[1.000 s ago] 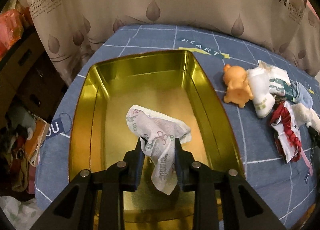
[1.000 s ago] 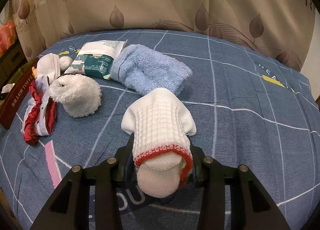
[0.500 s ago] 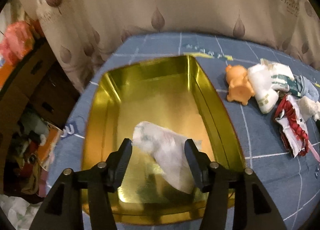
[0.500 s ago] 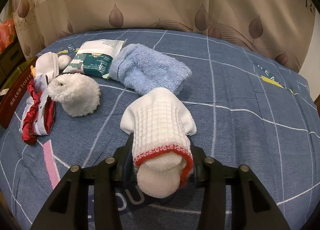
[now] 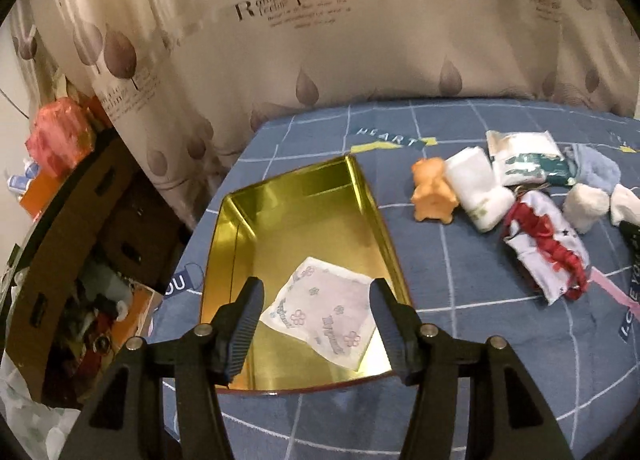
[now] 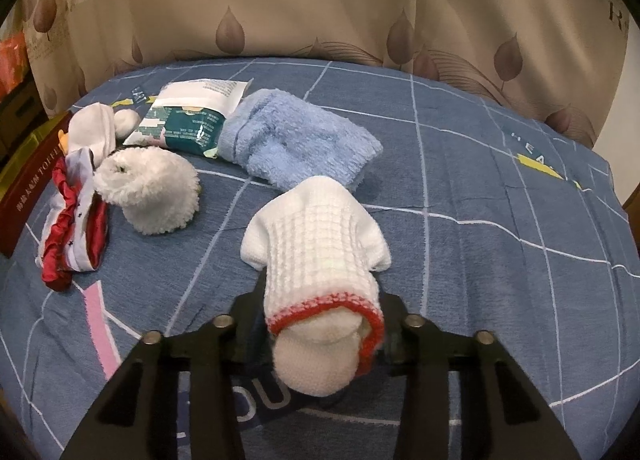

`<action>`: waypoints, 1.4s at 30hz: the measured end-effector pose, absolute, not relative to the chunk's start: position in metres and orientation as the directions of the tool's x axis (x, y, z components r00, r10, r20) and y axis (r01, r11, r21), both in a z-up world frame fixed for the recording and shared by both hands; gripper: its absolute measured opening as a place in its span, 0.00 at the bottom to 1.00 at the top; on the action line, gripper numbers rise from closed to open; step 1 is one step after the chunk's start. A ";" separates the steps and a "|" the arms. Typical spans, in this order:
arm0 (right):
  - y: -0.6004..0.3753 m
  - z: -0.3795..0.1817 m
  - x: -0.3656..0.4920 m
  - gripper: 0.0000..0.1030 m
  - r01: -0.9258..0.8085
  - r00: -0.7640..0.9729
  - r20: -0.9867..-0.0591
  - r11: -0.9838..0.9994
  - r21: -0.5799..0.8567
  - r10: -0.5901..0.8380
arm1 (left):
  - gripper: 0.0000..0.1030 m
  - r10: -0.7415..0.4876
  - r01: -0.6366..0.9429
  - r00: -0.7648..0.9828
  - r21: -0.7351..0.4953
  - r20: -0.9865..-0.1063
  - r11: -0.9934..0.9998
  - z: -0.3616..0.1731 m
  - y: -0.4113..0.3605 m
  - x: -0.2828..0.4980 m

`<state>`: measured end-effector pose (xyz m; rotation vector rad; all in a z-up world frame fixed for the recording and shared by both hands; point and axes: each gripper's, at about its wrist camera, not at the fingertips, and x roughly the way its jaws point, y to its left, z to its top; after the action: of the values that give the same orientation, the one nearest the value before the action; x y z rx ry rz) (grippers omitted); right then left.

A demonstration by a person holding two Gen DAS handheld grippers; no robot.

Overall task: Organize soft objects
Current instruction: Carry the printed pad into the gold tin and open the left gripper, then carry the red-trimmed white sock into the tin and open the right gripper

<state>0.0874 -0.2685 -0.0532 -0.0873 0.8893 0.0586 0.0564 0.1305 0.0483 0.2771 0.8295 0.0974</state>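
Blue bedsheet [image 6: 480, 187]: right fingers [image 6: 256, 324] closing on sock [image 6: 320, 260]; left fingers [image 5: 248, 312] apart.

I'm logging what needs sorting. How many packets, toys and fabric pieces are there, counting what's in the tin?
Packets: 2 (floral pack in the tin, green packet)
Toys: 1 (orange toy)
Fabric pieces: 5 (white roll, blue sock, fluffy sock, red-white cloth, knit sock)
Total: 8
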 end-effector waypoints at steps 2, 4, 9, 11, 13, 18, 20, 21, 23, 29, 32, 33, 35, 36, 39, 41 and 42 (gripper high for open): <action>-0.266 -0.050 0.086 0.29 -0.081 0.628 -0.778 0.995 -0.054 0.009 | 0.55 0.184 0.026 0.676 0.272 -0.714 0.962 0.050 0.130 0.051; -0.263 -0.047 0.083 0.28 -0.076 0.632 -0.775 0.996 -0.054 0.007 | 0.55 0.181 0.017 0.673 0.259 -0.717 0.966 0.050 0.131 0.048; -0.257 -0.027 0.069 0.28 -0.057 0.659 -0.752 0.997 -0.042 0.006 | 0.55 0.157 -0.020 0.653 0.190 -0.741 0.982 0.046 0.143 0.044; -0.256 -0.014 0.063 0.28 -0.041 0.671 -0.742 0.999 -0.030 0.005 | 0.55 0.162 -0.032 0.650 0.186 -0.743 0.982 0.045 0.148 0.043; -0.249 0.002 0.060 0.28 -0.054 0.682 -0.731 0.998 -0.009 0.030 | 0.55 0.176 -0.050 0.644 0.188 -0.745 0.981 0.045 0.154 0.043; -0.198 0.031 0.059 0.29 -0.178 0.696 -0.703 0.983 0.031 0.149 | 0.55 0.220 -0.107 0.658 0.200 -0.721 0.974 0.055 0.173 0.040; -0.165 0.034 0.063 0.29 -0.250 0.682 -0.698 0.967 0.055 0.217 | 0.55 0.220 -0.120 0.664 0.189 -0.714 0.975 0.061 0.180 0.039; -0.146 0.034 0.066 0.29 -0.291 0.668 -0.700 0.955 0.066 0.251 | 0.55 0.214 -0.123 0.668 0.178 -0.713 0.976 0.063 0.183 0.038; -0.109 0.032 0.071 0.29 -0.361 0.636 -0.708 0.929 0.081 0.309 | 0.55 0.203 -0.128 0.676 0.158 -0.708 0.979 0.068 0.190 0.037; -0.002 0.018 0.074 0.29 -0.529 0.561 -0.724 0.847 0.059 0.401 | 0.55 0.225 -0.172 0.680 0.146 -0.698 0.974 0.073 0.208 0.036; 0.037 0.011 0.079 0.29 -0.584 0.538 -0.735 0.811 0.029 0.414 | 0.55 0.237 -0.203 0.672 0.133 -0.702 0.970 0.072 0.219 0.037; 0.046 0.010 0.079 0.29 -0.593 0.537 -0.736 0.805 0.019 0.412 | 0.55 0.240 -0.211 0.668 0.130 -0.704 0.969 0.071 0.223 0.037; 0.063 0.007 0.083 0.29 -0.609 0.533 -0.740 0.793 0.000 0.410 | 0.55 0.243 -0.226 0.665 0.120 -0.706 0.967 0.072 0.229 0.037; 0.067 0.007 0.083 0.29 -0.611 0.536 -0.740 0.791 -0.007 0.407 | 0.55 0.240 -0.233 0.664 0.110 -0.708 0.966 0.072 0.232 0.037; 0.085 0.005 0.090 0.30 -0.612 0.546 -0.736 0.790 -0.025 0.400 | 0.55 0.225 -0.242 0.667 0.080 -0.710 0.967 0.073 0.239 0.035; 0.092 0.002 0.096 0.31 -0.611 0.546 -0.742 0.791 -0.035 0.389 | 0.55 0.229 -0.246 0.668 0.081 -0.708 0.966 0.073 0.242 0.034; 0.096 -0.001 0.099 0.32 -0.611 0.545 -0.746 0.791 -0.042 0.382 | 0.55 0.235 -0.250 0.666 0.085 -0.708 0.965 0.073 0.244 0.034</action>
<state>0.0986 0.0959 -0.0009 -0.3145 0.7986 0.6000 0.0343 0.2436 0.0734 -0.0199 0.7963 0.2735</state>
